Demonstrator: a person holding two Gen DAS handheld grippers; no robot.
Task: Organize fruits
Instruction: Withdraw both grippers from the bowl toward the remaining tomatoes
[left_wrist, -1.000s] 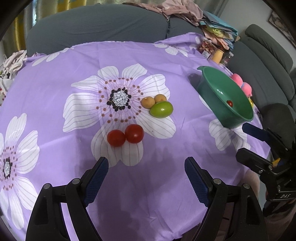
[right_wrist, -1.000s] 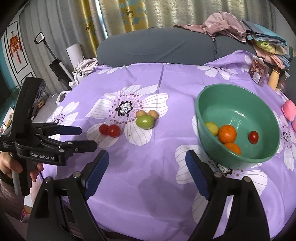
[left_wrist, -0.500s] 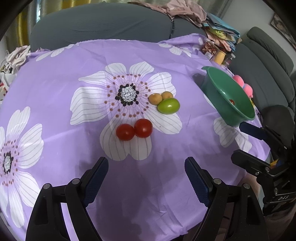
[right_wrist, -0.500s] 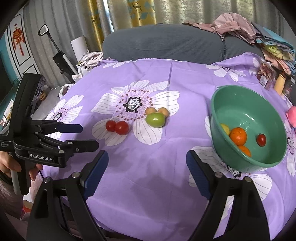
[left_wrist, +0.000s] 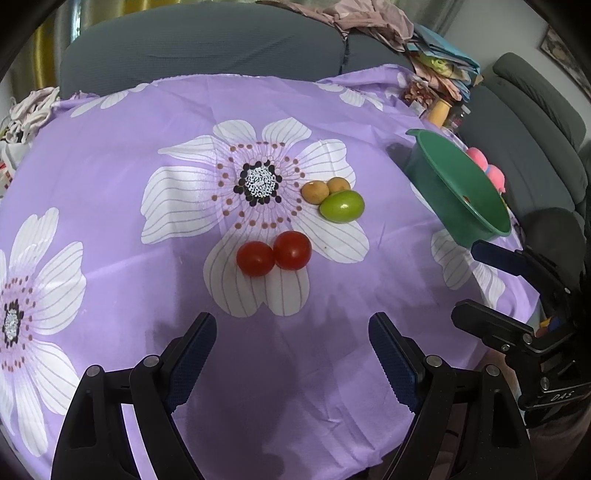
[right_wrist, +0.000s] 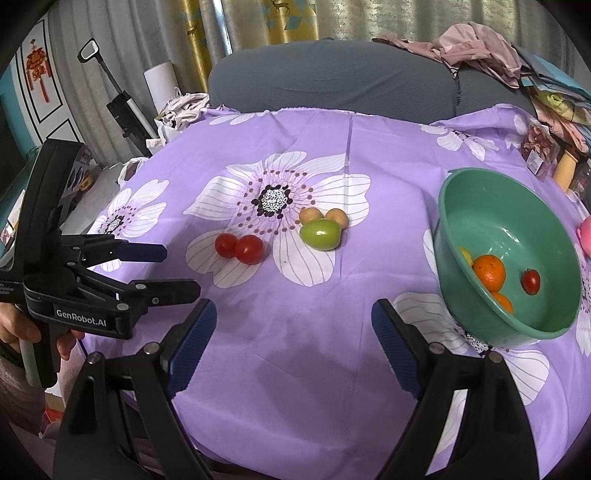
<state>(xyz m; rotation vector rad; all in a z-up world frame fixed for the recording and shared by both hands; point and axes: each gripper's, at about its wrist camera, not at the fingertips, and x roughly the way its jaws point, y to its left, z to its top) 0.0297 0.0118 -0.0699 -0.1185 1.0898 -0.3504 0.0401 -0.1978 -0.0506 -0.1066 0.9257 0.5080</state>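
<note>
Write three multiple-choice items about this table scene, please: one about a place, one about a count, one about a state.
1. Where is the green fruit?
A. in the bowl
B. on the cloth, touching two small brown fruits
C. between the left gripper's fingers

2. How many red tomatoes lie on the cloth?
A. two
B. four
C. none

3. How is the right gripper?
A. shut on a tomato
B. shut, empty
C. open, empty

Key:
1 B, it rests against the brown fruits, outside the green bowl.
2 A, the tomatoes sit as a touching pair.
3 C, its fingers stand wide apart over bare cloth.
</note>
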